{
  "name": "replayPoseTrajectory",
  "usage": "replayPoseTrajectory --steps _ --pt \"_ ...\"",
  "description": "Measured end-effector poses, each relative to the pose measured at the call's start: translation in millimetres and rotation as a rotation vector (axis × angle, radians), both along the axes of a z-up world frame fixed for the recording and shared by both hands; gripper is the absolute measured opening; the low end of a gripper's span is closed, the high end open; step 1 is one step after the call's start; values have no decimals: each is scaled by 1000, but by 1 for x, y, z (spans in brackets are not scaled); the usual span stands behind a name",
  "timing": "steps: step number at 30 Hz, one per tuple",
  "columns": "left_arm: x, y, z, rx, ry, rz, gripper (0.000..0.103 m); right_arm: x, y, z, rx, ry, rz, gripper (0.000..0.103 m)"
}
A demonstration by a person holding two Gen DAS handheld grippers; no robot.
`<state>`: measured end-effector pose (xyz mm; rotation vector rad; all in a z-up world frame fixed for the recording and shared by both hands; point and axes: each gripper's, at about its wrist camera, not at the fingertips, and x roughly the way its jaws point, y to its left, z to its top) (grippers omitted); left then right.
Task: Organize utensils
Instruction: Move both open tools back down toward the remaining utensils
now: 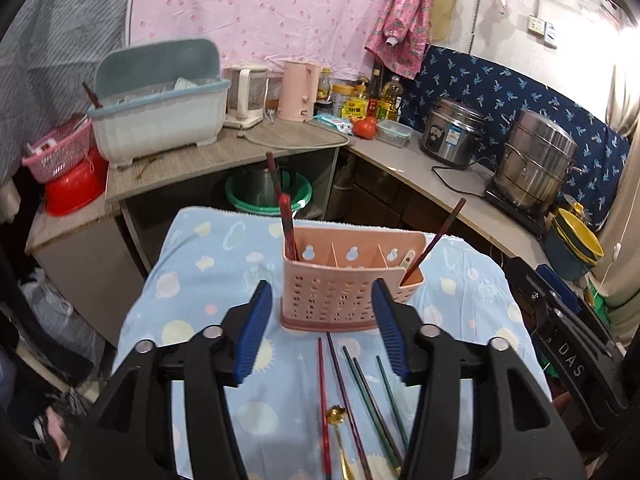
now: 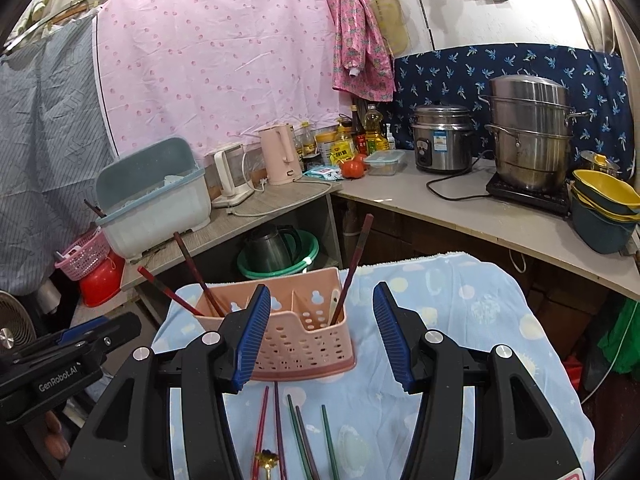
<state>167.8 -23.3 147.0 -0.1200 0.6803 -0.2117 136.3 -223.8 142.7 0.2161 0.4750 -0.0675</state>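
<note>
A pink slotted utensil holder [image 1: 352, 280] [image 2: 296, 332] stands upright on a table covered with a blue cloth [image 1: 208, 264] [image 2: 460, 320]. Dark red chopsticks [image 1: 286, 224] [image 2: 196, 272] lean in its left compartment. Another chopstick [image 1: 436, 240] [image 2: 354, 264] and a cream-handled utensil [image 1: 408, 258] stand in its right compartment. Several loose chopsticks [image 1: 360, 400] [image 2: 304, 436] and a gold spoon [image 1: 336, 416] [image 2: 267, 460] lie on the cloth in front of the holder. My left gripper [image 1: 320, 284] hovers open above them, nothing between its fingers. My right gripper [image 2: 322, 288] is open too, just short of the holder.
Behind the table runs an L-shaped counter with a dish bin [image 1: 160, 116], a pink kettle [image 1: 298, 92], a rice cooker [image 1: 452, 132], a steamer pot [image 1: 536, 164] and stacked bowls [image 1: 576, 240]. A green basin [image 1: 264, 192] sits under the counter.
</note>
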Motion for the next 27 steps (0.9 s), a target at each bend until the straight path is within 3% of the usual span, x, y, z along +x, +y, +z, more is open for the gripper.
replayPoseTrajectory --steps 12,27 --pt "-10 -14 -37 112 72 19 53 -11 7 -29 -21 76 7 52" --pt "-47 -14 -156 177 323 -48 53 -59 6 -144 9 354 38 52"
